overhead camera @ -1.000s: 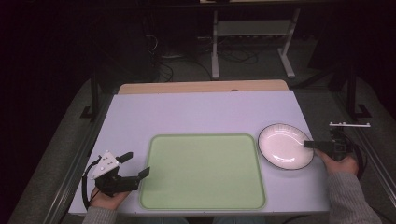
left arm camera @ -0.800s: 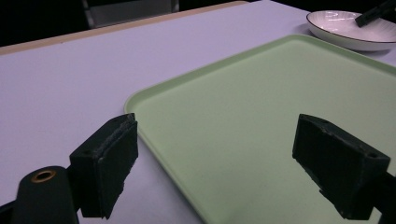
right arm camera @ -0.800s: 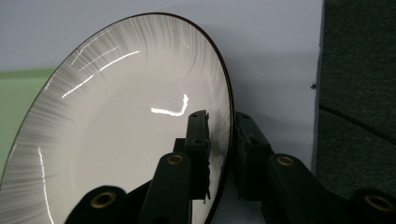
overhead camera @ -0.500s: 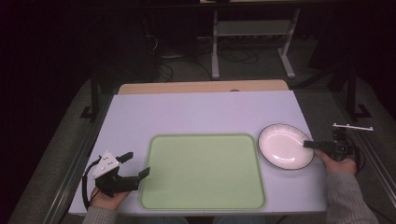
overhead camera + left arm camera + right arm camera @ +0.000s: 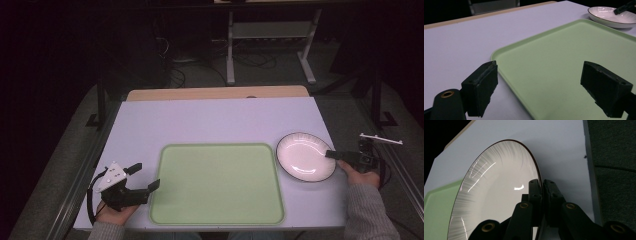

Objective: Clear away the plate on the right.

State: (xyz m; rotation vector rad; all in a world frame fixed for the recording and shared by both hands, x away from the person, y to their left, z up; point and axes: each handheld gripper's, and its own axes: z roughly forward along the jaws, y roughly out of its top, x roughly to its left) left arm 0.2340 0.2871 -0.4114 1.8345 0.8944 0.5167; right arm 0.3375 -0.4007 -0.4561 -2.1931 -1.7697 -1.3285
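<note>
- Plate [image 5: 305,156]: white, dark-rimmed, empty; it lies on the desk [image 5: 220,122] just right of the tray [image 5: 218,182], near the desk's right edge. No part of it overlaps the tray in the high view.
- Right gripper [image 5: 331,154]: jaws clenched on the plate's right rim. In the right gripper view the rim [image 5: 539,183] is seen pinched between the two jaws, one above the inner face and one on the outside.
- Whether the plate is lifted or resting flat on the desk cannot be told; a slight shadow under it is seen in the left gripper view [image 5: 610,15].
- Left gripper [image 5: 141,177]: jaws released, wide apart, holding nothing. It is held low at the tray's left edge; in the left gripper view the near tray corner [image 5: 499,56] lies between the jaws.
- Tray: green, empty, in the middle of the desk towards the person.
- Progress, as judged: grasp of the plate is made; the transfer itself is not yet done. The likely remainder is carrying the plate onto the tray and letting go.
- The left gripper appears placed to steady the tray, but no contact is made yet.
</note>
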